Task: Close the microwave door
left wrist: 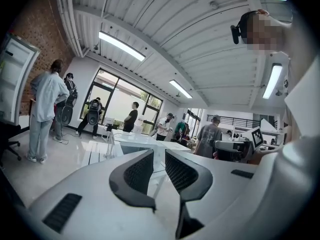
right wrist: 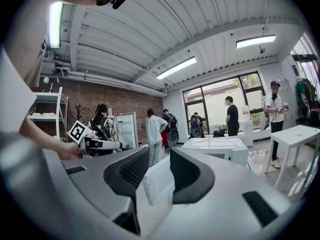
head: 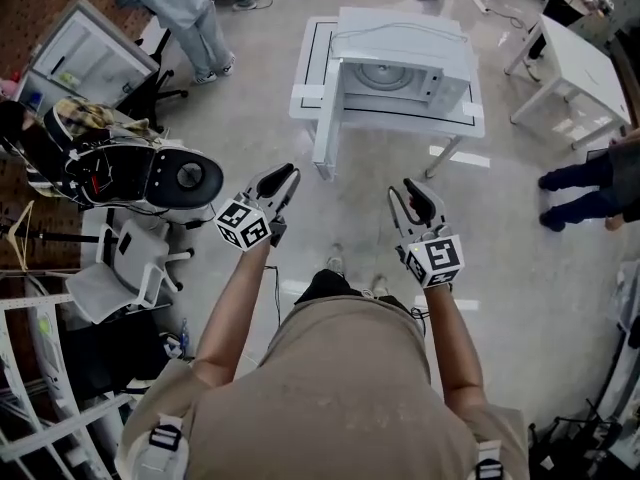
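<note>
The white microwave (head: 405, 63) stands on a low white table (head: 475, 118) ahead of me, its door (head: 322, 133) swung open toward me on the left. My left gripper (head: 284, 182) and right gripper (head: 408, 196) are held out side by side over the floor, well short of it. Both have their jaws nearly together with nothing between them. In the right gripper view the microwave (right wrist: 220, 151) and its open door (right wrist: 159, 181) show beyond the right gripper (right wrist: 160, 159). The left gripper (left wrist: 159, 160) points at the same white table (left wrist: 131, 143).
An office chair piled with bags (head: 150, 173) and a white-doored cabinet (head: 85, 53) stand at my left. A second white table (head: 575, 68) and a person's legs (head: 585, 188) are at the right. Another person (head: 195, 13) stands behind the microwave's left. White shelving (head: 40, 388) is at lower left.
</note>
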Available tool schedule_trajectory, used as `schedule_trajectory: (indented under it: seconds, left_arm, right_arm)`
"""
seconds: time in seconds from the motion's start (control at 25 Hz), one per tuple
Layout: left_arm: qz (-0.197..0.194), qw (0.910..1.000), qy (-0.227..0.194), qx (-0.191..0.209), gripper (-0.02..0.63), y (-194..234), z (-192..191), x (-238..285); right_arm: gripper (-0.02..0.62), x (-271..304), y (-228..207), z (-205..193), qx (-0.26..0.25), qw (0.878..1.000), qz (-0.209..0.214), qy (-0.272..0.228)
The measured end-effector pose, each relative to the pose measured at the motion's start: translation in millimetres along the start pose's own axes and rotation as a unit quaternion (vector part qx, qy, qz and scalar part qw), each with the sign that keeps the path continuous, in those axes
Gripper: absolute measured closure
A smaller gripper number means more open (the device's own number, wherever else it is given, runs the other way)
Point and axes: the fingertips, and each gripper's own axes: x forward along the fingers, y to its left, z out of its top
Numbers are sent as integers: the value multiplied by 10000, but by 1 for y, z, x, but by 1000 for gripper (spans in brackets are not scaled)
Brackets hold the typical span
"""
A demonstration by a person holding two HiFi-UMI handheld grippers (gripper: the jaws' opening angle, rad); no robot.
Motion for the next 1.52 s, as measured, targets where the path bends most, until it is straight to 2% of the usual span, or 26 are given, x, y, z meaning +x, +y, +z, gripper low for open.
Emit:
schedule_trajectory:
  seconds: [0.36,0.56,0.8,1.0,1.24,1.52]
  left_arm:
    - [-205,9996,152,-128,546,54,-12,-6]
    - [-321,9992,208,-86,546,68,-18,-10]
    - [-287,9991,287,-101,546,86,-25,-23]
    - [-183,9993,305,-127,545,103,-29,-31]
    - [-114,9992,339,-161,546,118,-33,-40]
    - [-130,9994,270,-187,546,130,-27,-43]
  right_arm:
    - [479,77,39,-44,-138,9991,-112,377]
    - [479,114,57,-67,-181,9987,-111,456]
    - [477,157,75,-94,-340,9973,-6,647]
    - [423,190,77,-122,-429,9944,-38,961]
    - [405,218,74,-155,-897,9860,-316,1367]
    - [405,230,81,-162,-1434,9761,-513,1552]
